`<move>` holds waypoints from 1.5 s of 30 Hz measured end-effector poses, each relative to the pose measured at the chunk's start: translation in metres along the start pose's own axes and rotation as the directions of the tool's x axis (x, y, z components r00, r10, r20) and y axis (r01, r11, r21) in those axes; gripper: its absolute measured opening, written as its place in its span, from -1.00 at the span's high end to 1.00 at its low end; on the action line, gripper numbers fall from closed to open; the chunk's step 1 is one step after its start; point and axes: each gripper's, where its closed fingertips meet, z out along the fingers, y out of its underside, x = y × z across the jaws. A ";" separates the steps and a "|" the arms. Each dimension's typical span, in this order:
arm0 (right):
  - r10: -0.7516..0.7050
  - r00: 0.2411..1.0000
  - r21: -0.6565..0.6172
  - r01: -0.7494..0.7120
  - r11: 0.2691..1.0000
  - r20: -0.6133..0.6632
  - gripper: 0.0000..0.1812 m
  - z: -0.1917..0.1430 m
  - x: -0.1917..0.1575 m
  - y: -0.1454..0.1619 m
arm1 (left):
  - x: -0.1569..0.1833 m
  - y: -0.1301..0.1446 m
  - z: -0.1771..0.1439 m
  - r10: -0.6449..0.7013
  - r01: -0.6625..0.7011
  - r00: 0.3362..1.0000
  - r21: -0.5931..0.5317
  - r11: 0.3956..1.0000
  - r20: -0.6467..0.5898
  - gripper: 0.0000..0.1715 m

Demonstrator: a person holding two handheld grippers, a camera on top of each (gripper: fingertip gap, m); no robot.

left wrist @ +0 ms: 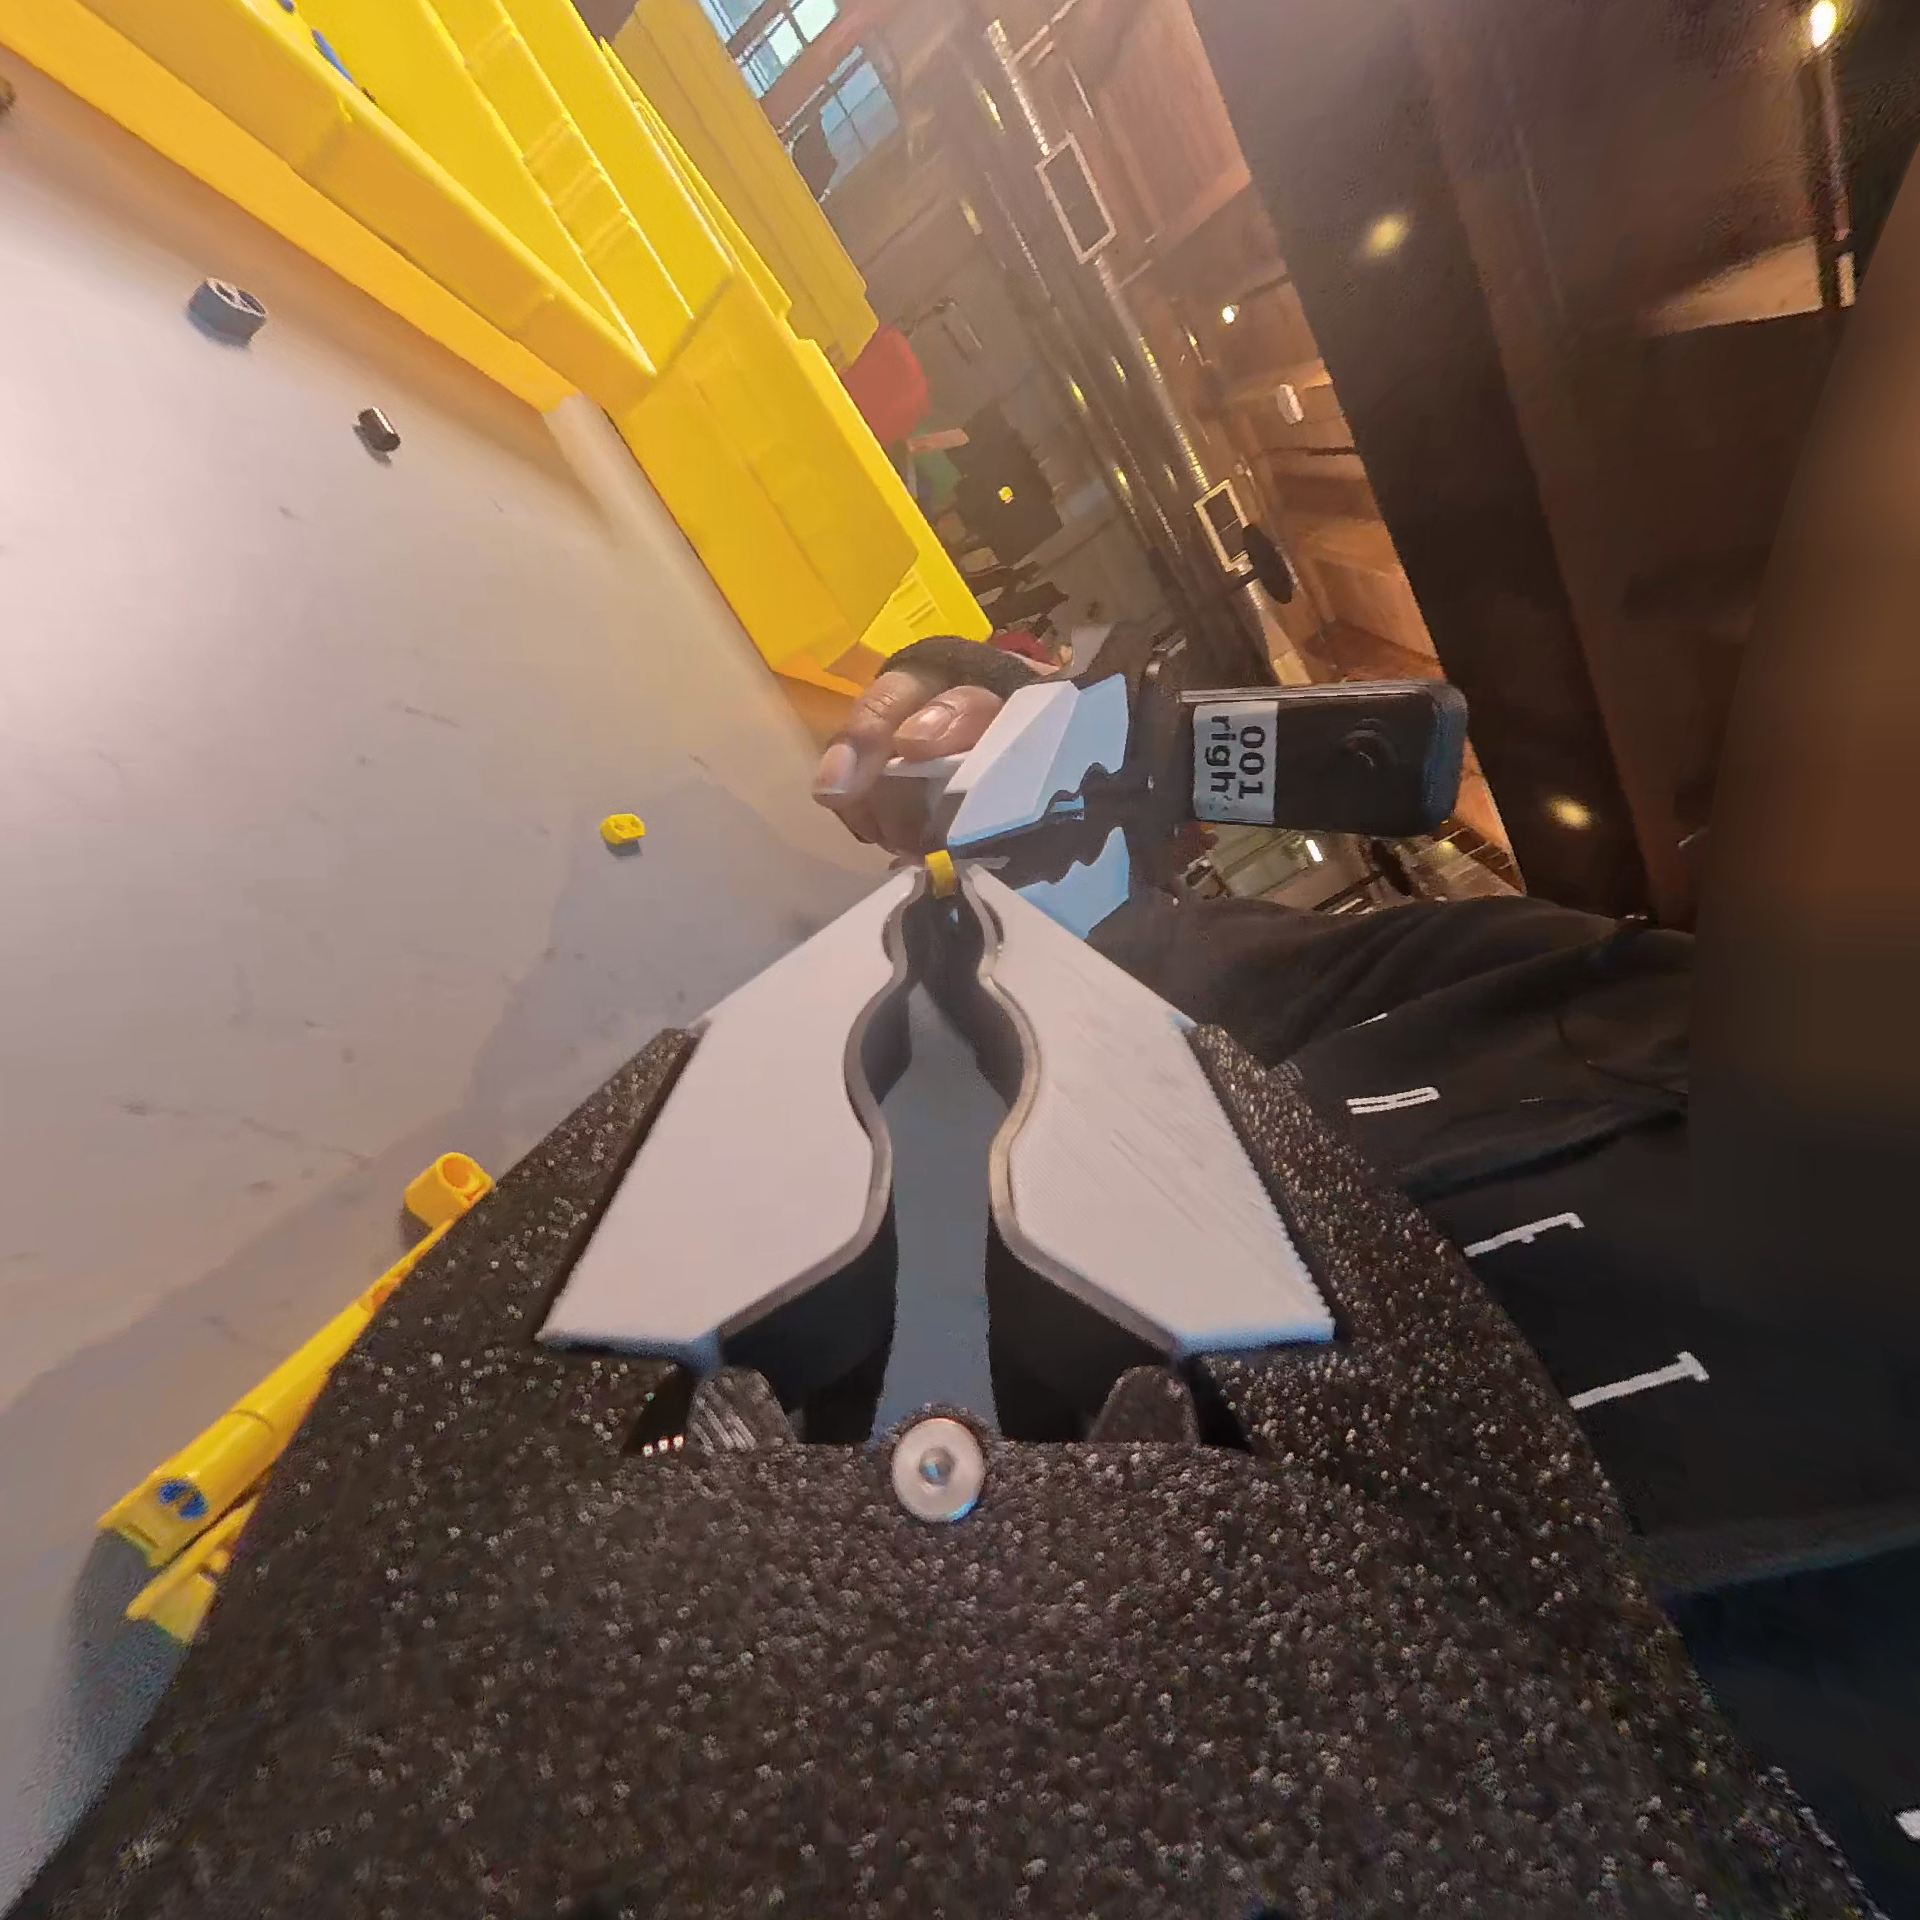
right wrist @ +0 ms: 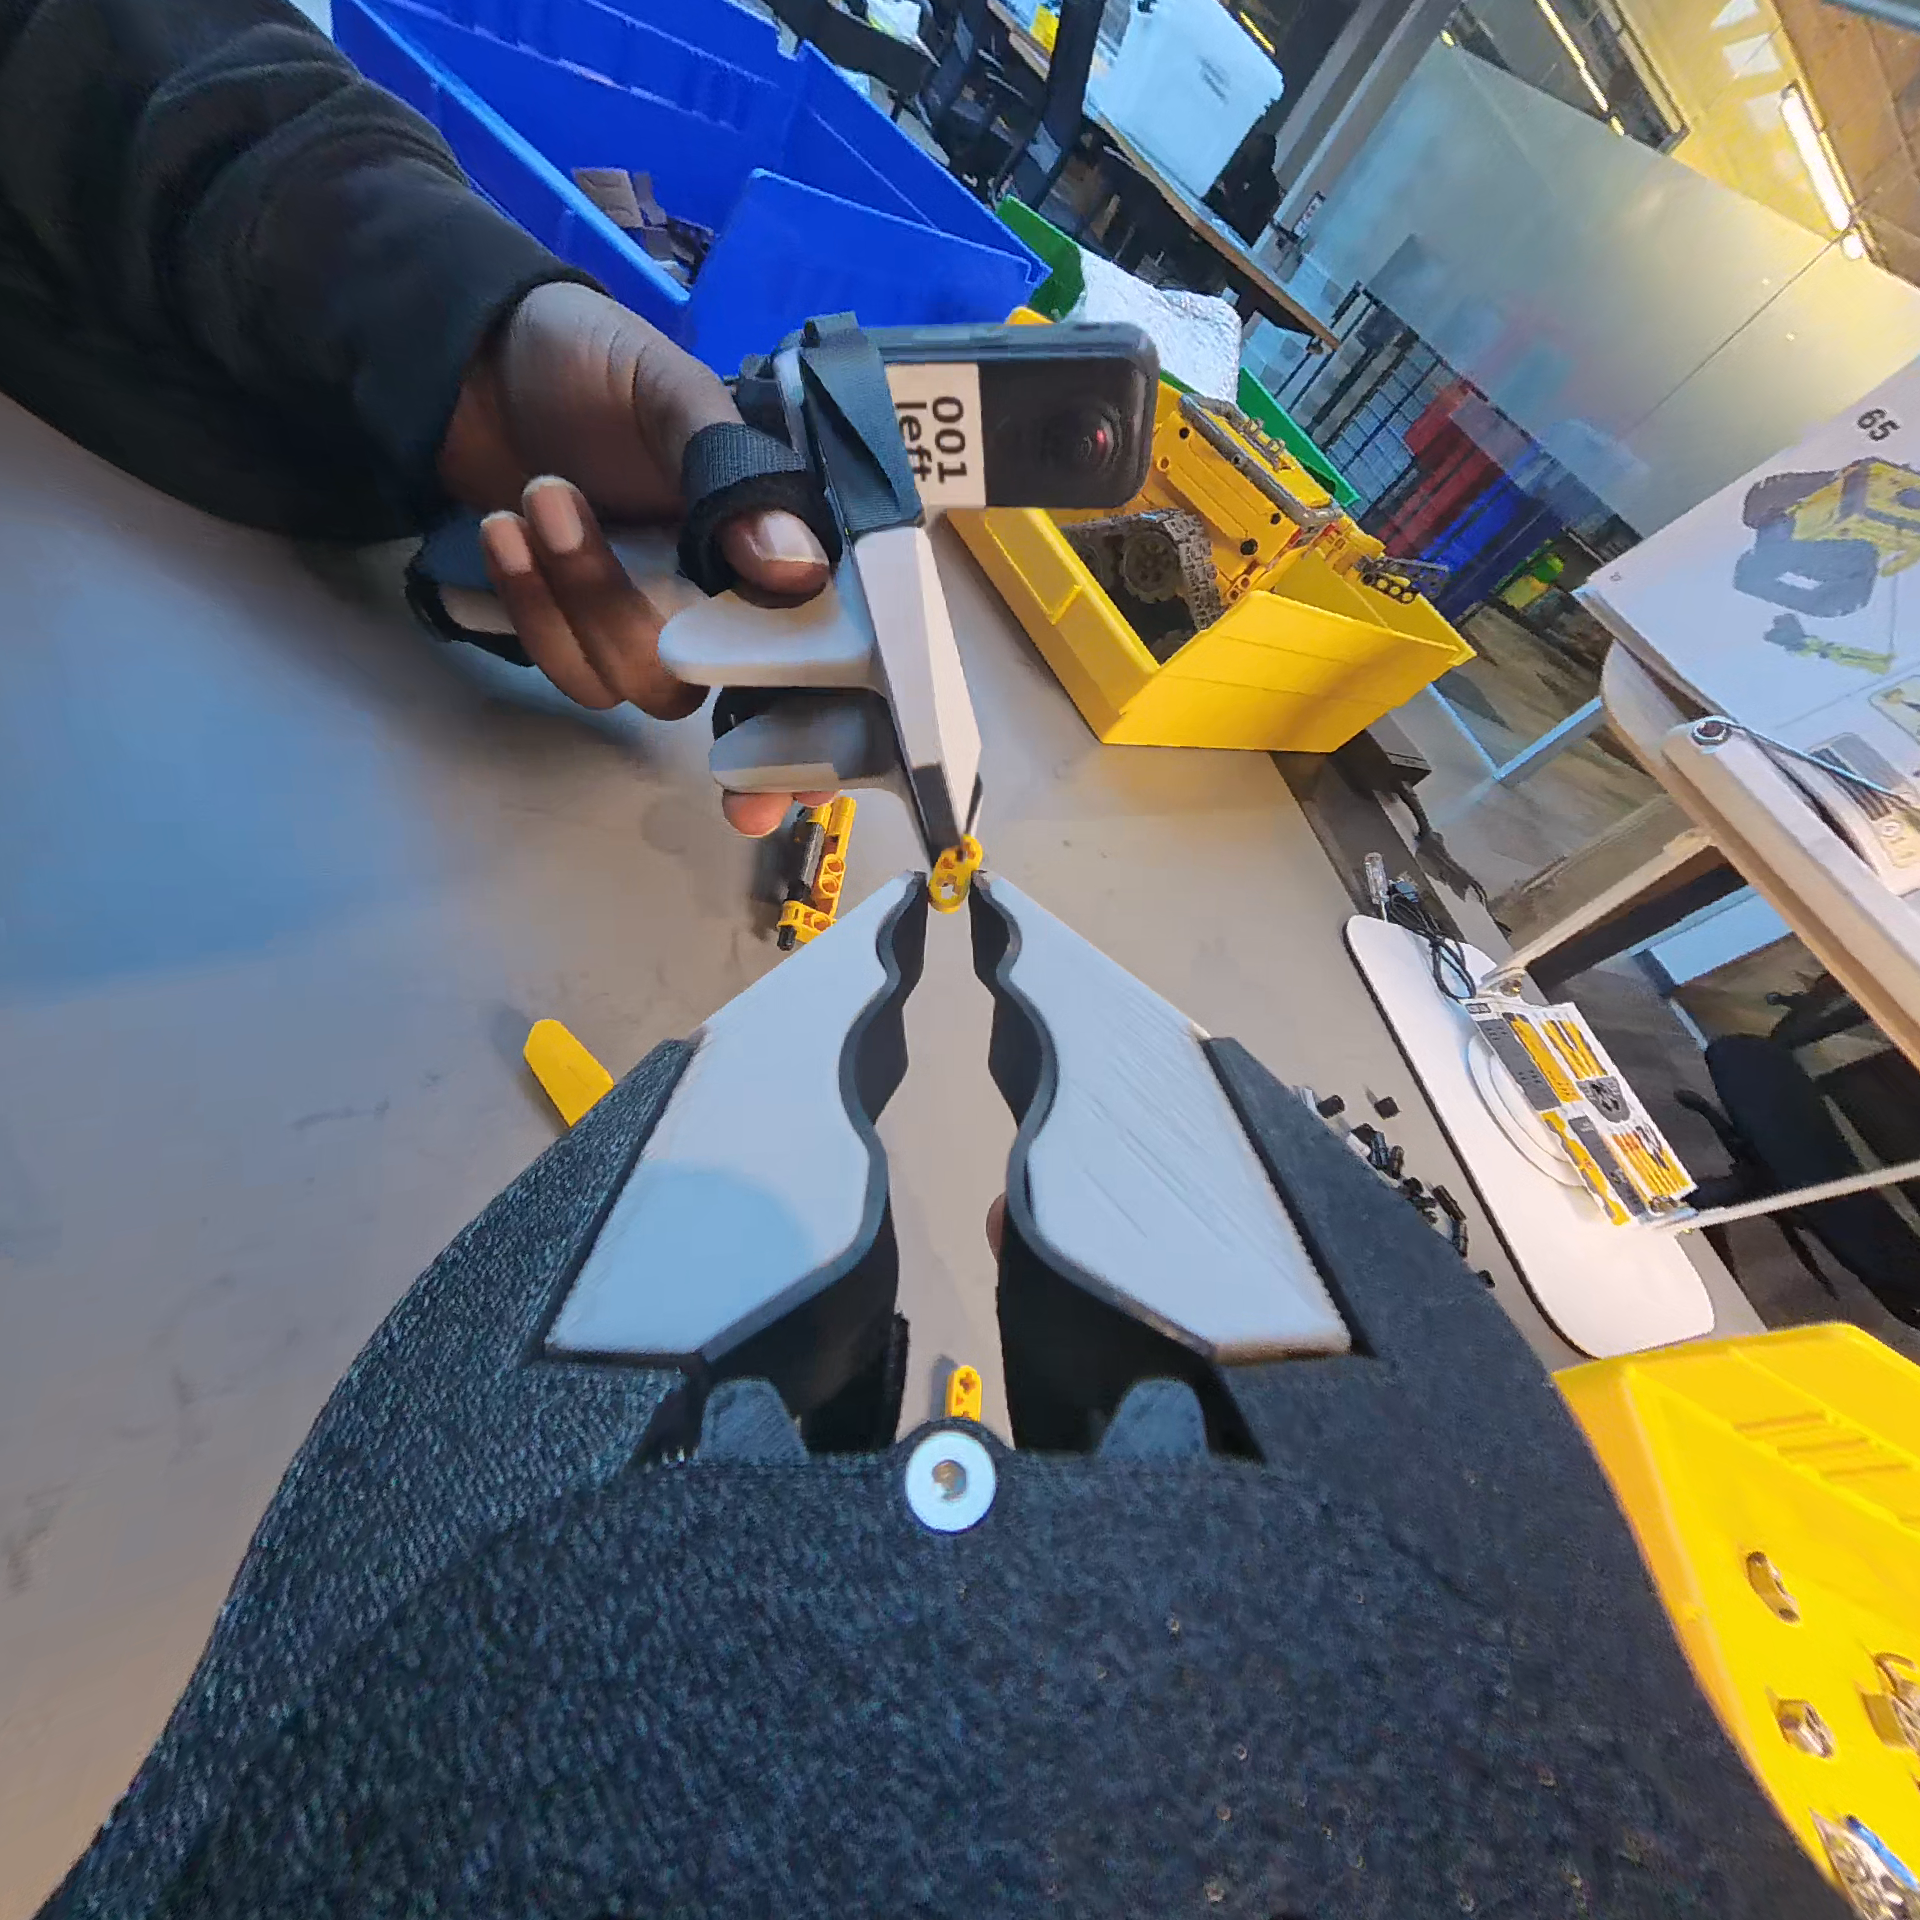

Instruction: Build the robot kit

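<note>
Both grippers meet in the air over the grey tabletop, nose to nose at one small yellow connector. Your left gripper has its fingers drawn in to a narrow slit and pinches the connector at their tips. In the right wrist view it comes down edge-on from your left hand onto the connector's upper end. Your right gripper is nearly closed, its fingertips flanking the lower end of the same connector. Whether they press on it or only bracket it, you cannot tell from here. The connector is a short, rounded plastic link with holes through it, held clear of the tabletop. Just below and to the left of it lies a yellow-and-black beam assembly, flat on the tabletop. A loose yellow strip lies nearer your right gripper. Farther back stand blue bins and a yellow bin holding a part-built tracked model. To the right are scattered black pins, a sticker sheet and an open instruction booklet. The left wrist view adds a row of yellow bins along the tabletop's edge, and a small black wheel well apart from both grippers.
</note>
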 end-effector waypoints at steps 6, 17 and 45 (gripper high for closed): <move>-0.063 0.997 -0.046 0.065 0.997 0.038 0.91 0.003 -0.009 0.007 | -0.009 0.009 -0.002 0.055 -0.049 0.996 -0.084 0.995 0.072 0.97; -0.222 0.962 -0.098 0.239 0.966 0.156 0.80 0.003 -0.035 0.019 | -0.015 0.036 0.003 0.000 0.019 0.997 -0.225 0.974 0.083 0.97; -0.101 0.977 -0.057 0.114 0.992 0.189 0.84 0.001 -0.036 0.011 | -0.010 0.043 0.004 0.015 0.002 0.998 -0.281 0.960 0.061 0.97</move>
